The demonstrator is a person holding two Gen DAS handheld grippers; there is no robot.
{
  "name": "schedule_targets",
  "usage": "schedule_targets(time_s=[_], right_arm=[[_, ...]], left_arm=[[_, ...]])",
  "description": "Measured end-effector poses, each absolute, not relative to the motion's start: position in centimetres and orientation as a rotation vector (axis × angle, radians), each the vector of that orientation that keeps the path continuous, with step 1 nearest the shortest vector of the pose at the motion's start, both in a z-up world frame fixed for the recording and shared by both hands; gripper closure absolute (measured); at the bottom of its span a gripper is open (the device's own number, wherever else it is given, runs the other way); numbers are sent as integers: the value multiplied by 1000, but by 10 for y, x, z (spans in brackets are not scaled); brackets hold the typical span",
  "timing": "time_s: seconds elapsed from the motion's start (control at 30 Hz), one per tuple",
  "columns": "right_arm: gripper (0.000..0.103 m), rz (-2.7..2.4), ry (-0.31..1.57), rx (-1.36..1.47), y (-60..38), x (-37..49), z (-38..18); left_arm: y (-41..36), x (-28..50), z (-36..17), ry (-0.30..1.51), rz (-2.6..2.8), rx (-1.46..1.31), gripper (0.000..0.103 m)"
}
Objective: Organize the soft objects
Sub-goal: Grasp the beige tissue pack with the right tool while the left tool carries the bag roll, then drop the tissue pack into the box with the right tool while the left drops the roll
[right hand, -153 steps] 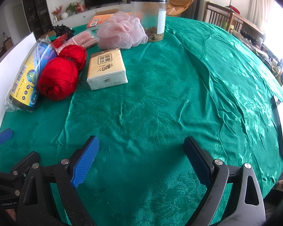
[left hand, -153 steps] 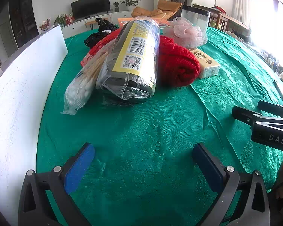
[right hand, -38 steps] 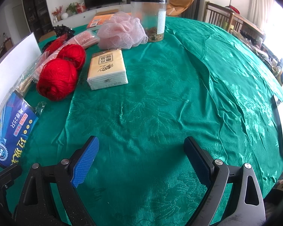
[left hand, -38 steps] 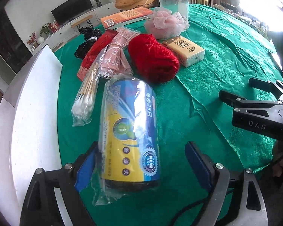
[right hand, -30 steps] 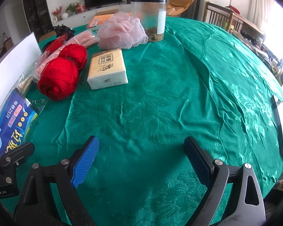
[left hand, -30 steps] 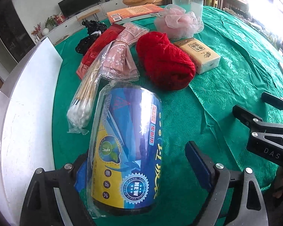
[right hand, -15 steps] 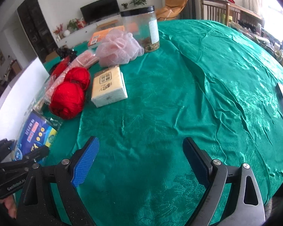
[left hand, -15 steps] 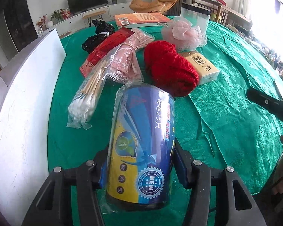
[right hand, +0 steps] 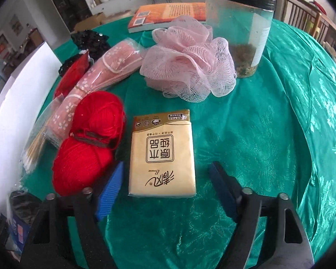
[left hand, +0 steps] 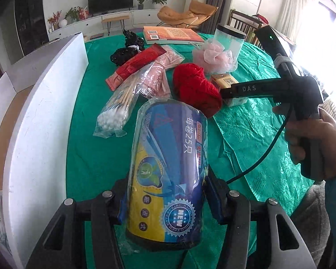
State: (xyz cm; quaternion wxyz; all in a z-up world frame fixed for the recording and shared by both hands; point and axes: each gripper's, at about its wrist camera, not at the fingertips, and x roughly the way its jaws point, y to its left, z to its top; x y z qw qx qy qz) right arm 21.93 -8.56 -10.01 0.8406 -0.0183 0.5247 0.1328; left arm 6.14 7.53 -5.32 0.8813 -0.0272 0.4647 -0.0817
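Gripping a wrapped roll of bags (left hand: 168, 177) between their pads, the left tongs (left hand: 165, 199) are holding it above the green bench (left hand: 257, 139), while the right tongs (right hand: 165, 190) are closing around a tissue pack (right hand: 162, 154), pads not yet pressing; red yarn (right hand: 89, 141) is lying just left.

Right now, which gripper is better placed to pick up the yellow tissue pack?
Right. The right gripper is closing with the tissue pack between its pads, not yet pressed. The left gripper is occupied, clamped on the blue-and-yellow roll.
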Motion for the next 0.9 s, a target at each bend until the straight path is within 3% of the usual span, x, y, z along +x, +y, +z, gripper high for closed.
schedule_targets(time_s=[0.3, 0.6, 0.63, 0.73, 0.77, 0.9], right_arm=[[48, 282, 976, 44, -120, 157, -29], [48, 753, 860, 67, 33, 81, 64], [48, 808, 863, 67, 54, 75, 68], [39, 938, 893, 50, 110, 62, 66], [26, 967, 901, 44, 122, 59, 63], [24, 976, 884, 70, 113, 58, 47]], left_arm=[[140, 31, 15, 818, -123, -179, 48], [259, -18, 40, 761, 216, -151, 47], [269, -22, 36, 771, 266, -146, 45], [287, -30, 26, 781, 350, -145, 19], [285, -32, 25, 763, 359, -153, 13], [268, -30, 25, 704, 326, -155, 10]])
